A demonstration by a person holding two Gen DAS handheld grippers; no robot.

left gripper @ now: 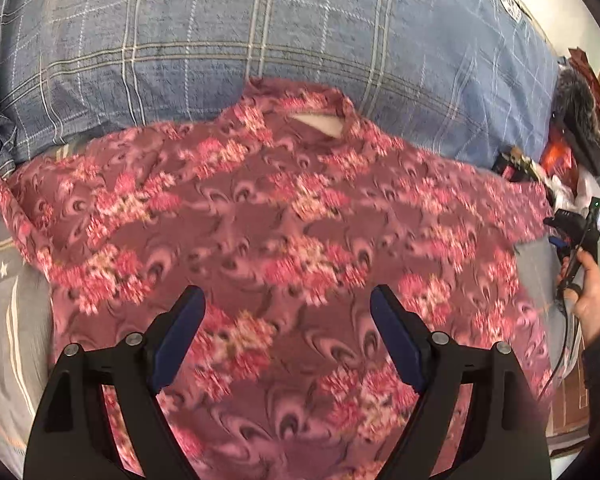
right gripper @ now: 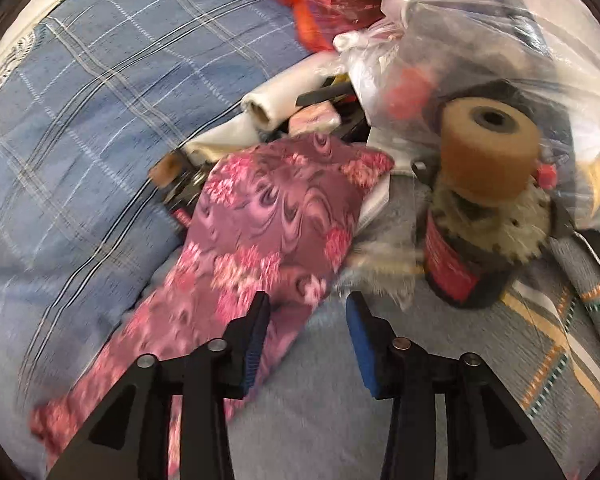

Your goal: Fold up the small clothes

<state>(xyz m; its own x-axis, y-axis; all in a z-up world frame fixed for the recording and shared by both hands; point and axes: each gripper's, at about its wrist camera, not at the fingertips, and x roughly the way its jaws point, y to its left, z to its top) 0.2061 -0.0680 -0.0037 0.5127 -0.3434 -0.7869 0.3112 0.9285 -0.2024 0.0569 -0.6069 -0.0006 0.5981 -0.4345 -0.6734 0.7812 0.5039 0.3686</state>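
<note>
A pink floral shirt [left gripper: 284,240] lies spread flat on the bed, collar toward the far side. My left gripper [left gripper: 287,292] hovers over its lower middle, open, with nothing between the blue pads. In the right wrist view one sleeve of the shirt [right gripper: 268,216] stretches away toward the clutter. My right gripper [right gripper: 308,298] stands open at the sleeve's near edge; the left finger [right gripper: 256,332] overlaps the cloth and grey sheet shows in the gap. Neither pad presses on the fabric.
A blue plaid quilt [left gripper: 260,40] is bunched behind the shirt. At the sleeve's end stand a brown spool [right gripper: 488,152] on a black can [right gripper: 456,264], clear plastic bags [right gripper: 480,20] and a white roll [right gripper: 268,108]. A hand [left gripper: 588,292] shows at the right.
</note>
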